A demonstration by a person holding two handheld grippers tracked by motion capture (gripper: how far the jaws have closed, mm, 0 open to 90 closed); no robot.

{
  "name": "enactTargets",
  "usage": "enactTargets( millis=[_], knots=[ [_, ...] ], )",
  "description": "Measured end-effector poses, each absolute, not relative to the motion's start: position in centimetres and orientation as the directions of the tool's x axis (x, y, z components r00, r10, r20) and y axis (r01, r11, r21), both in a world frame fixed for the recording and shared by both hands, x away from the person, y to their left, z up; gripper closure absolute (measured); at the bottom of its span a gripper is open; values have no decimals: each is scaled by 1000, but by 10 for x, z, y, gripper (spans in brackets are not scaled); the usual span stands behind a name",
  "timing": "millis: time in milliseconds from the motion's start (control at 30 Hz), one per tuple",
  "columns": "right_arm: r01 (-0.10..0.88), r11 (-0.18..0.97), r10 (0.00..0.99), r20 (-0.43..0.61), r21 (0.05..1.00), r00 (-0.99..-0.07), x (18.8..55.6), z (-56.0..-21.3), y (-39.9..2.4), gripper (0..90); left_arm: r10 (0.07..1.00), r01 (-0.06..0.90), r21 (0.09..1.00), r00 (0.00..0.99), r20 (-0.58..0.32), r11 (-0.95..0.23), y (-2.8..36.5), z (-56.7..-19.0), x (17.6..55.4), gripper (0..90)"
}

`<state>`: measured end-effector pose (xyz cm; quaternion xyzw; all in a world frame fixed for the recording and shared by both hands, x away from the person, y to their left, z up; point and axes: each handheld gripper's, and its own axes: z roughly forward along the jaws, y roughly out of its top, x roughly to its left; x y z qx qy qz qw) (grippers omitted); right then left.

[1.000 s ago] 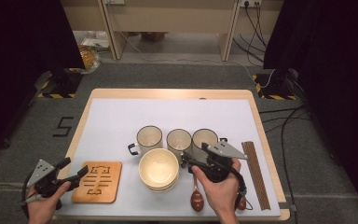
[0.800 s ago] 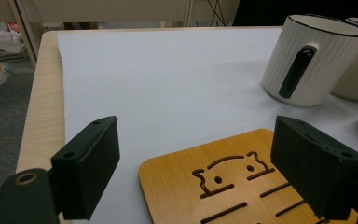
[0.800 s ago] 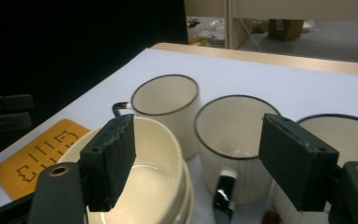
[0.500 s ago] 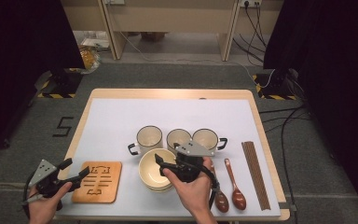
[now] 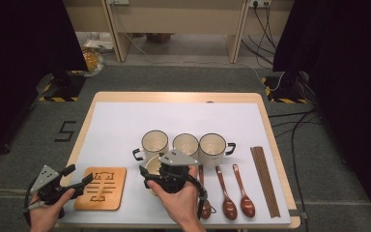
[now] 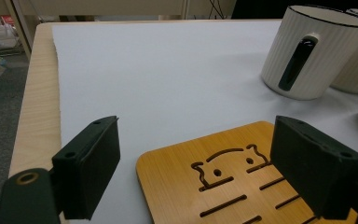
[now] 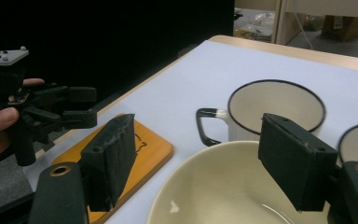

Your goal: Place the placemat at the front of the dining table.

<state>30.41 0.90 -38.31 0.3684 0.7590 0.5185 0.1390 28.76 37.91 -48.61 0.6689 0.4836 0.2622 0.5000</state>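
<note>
A cream bowl sits in front of three cream mugs with dark rims. My right gripper hovers open just over the bowl, its jaws on either side of the rim's left part. A wooden trivet lies left of the bowl. Over the trivet's near left edge my left gripper stands open and holds nothing. The nearest mug has a black handle.
Three brown spoons lie side by side right of my right hand, and dark chopsticks lie beyond them near the table's right edge. A white mat covers the wooden table, bare behind the mugs.
My right gripper has moved left from in front of the right mug to over the bowl, uncovering the spoons. The left gripper has hardly moved.
</note>
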Motion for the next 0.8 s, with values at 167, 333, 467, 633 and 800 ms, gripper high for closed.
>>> enactTargets(
  millis=[167, 333, 467, 633, 800],
  knots=[
    [411, 211, 691, 163, 887, -704, 302, -386, 24, 278, 909, 389, 921, 395, -134, -34, 379, -486, 288, 152],
    [404, 232, 677, 152, 885, -720, 298, -389, 40, 278, 908, 394, 918, 396, -138, -32, 380, -487, 288, 153],
    [398, 257, 667, 136, 881, -732, 295, -392, 52, 278, 906, 396, 918, 398, -141, -31, 380, -486, 288, 153],
    [386, 285, 650, 119, 877, -751, 292, -396, 68, 278, 904, 405, 914, 400, -149, -29, 382, -487, 289, 154],
    [382, 312, 633, 109, 870, -766, 290, -402, 81, 279, 906, 415, 909, 395, -153, -27, 384, -488, 289, 157]
  ],
)
